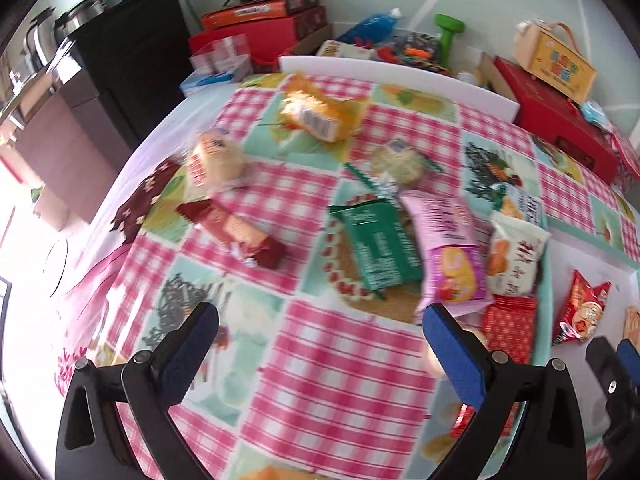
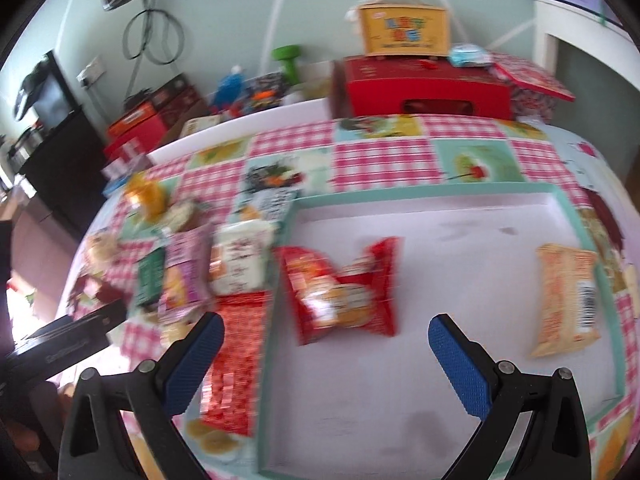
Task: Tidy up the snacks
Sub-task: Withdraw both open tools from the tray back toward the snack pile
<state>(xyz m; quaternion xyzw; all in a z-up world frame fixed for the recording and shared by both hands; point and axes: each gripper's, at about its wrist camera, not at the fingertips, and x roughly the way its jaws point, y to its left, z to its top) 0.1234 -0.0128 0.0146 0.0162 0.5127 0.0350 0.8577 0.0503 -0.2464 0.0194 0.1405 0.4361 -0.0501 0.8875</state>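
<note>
Snacks half sorted: two in the tray, the rest loose on the worktop

Snacks lie in two groups; a red packet [image 2: 344,292] and a pale orange packet [image 2: 568,300] rest inside the mint-rimmed tray [image 2: 612,292], well apart from each other, while the others are scattered on the checked worktop [image 1: 340,380] to the tray's left. The left gripper [image 1: 320,344] hangs over bare cloth with its jaws released and nothing between them; the right gripper [image 2: 326,354] hovers over the tray, jaws likewise spread and empty. My reading is that a fresh pick is due; the nearest candidates to the left gripper are the pink packet [image 1: 448,256] and the green packet [image 1: 376,244], which overlap. The pink packet's long axis runs roughly away from the camera, tilted a little; the jaws would need to close across its narrow width. The red wafer bar [image 1: 236,232] lies on a diagonal, one end toward the far left. Both views are motion-blurred, so finer print is unreadable.
</note>
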